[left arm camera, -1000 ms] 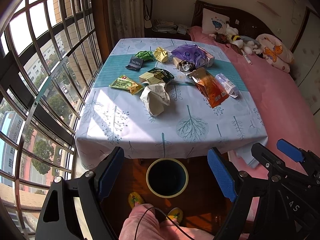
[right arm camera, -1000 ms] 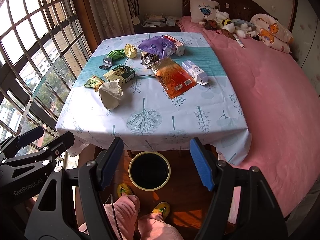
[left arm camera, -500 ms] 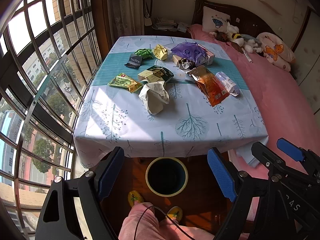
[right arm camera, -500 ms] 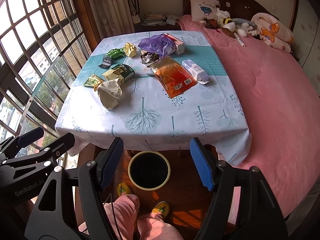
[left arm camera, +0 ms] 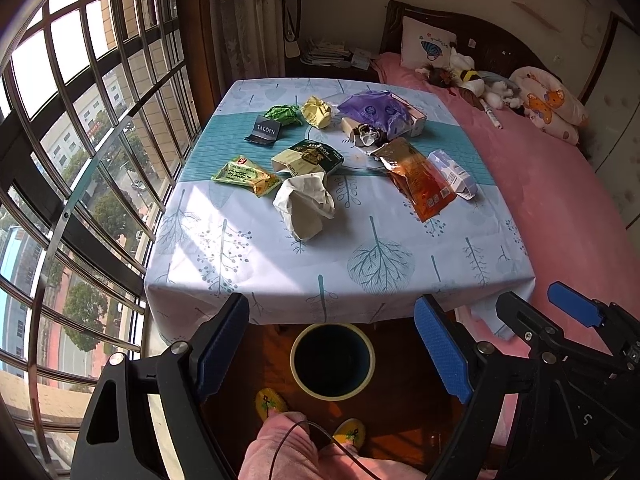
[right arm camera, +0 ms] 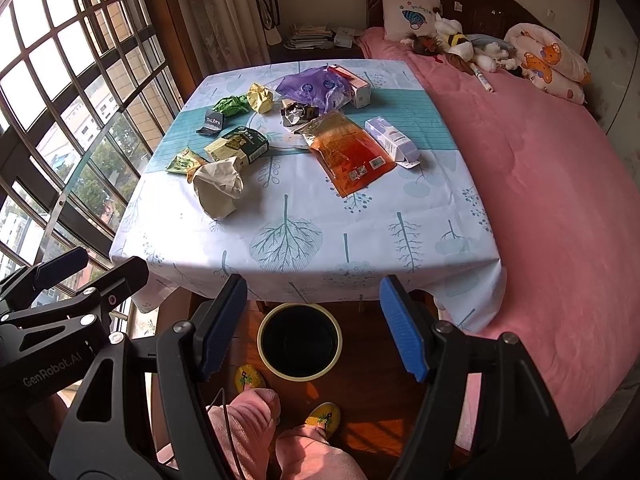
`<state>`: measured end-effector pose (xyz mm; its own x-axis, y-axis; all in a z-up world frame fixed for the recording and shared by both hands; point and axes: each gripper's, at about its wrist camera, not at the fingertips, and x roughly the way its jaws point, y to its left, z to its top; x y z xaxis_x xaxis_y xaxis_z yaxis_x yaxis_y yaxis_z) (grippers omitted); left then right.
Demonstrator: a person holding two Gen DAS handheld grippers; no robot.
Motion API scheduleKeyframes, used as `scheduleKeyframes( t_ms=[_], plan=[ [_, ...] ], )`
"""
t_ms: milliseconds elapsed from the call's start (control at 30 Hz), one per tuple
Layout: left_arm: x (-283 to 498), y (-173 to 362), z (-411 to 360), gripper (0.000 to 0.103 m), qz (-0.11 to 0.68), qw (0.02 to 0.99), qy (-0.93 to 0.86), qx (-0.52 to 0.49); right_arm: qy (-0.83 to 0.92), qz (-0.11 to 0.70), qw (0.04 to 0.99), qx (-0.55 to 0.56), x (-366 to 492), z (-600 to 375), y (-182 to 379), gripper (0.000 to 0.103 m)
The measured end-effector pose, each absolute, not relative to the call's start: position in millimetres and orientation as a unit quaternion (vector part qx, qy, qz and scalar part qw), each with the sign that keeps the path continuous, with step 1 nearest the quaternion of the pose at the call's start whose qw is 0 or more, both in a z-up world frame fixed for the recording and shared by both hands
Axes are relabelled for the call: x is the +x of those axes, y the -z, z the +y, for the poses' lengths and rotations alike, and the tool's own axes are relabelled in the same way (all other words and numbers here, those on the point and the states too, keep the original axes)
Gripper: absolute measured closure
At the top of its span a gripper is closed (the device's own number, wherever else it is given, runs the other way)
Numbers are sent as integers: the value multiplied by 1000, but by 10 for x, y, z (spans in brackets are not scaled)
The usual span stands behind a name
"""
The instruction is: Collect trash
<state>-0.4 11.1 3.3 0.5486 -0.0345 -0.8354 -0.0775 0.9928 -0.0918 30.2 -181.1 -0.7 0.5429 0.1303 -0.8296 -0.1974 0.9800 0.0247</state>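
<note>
A: Your left gripper (left arm camera: 330, 346) hangs low in the frame, back from the near table edge, blue pads spread wide with nothing between them and touching nothing. Your right gripper (right arm camera: 310, 324) reads the same: released, empty, jaws well apart.

B: Where is the trash?

A: All on the tree-print tablecloth (left arm camera: 384, 256), centre to upper centre of both views. Nearest you is the crumpled cream paper bag (left arm camera: 306, 206). Beside it to the left lies a green-yellow snack wrapper (left arm camera: 245, 176); just behind it, a dark green and cream packet (left arm camera: 308, 158). The orange foil pouch (right arm camera: 346, 152) lies right of centre, touching a white and lilac carton (right arm camera: 394, 142). Further back: a purple plastic bag (left arm camera: 374, 110), a yellow paper ball (left arm camera: 316, 112), a green crumpled wrapper (left arm camera: 285, 114), and a small dark card printed TALOPN (left arm camera: 265, 131).

B: And the target?

A: The round dark bin with cream rim (left arm camera: 333, 360) stands on the floor under the near table edge, bottom centre, between your pads in both views.

B: How should you proceed?

A: My judgement: take the cream bag first, being nearest. Pinch a raised fold, not the flat body; it likely crushes easily. Lift clear of the wrapper beside it, then release only directly over the bin mouth.
</note>
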Motion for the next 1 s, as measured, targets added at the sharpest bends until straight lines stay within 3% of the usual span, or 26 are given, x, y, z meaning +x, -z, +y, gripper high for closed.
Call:
scheduleKeyframes(
  t_ms=[567,767,1000],
  plan=[
    [501,-478,623,16,471,879,-60,-42,-124,439,890,4,729,-1696,-241,41],
    [1033,-368,1296,16,498,862,-76,-58,-108,453,885,33,1139,-1555,-166,44],
    [1924,-24,1995,16,552,832,-18,-51,-83,514,851,74,1777,-1070,293,44]
  ],
)
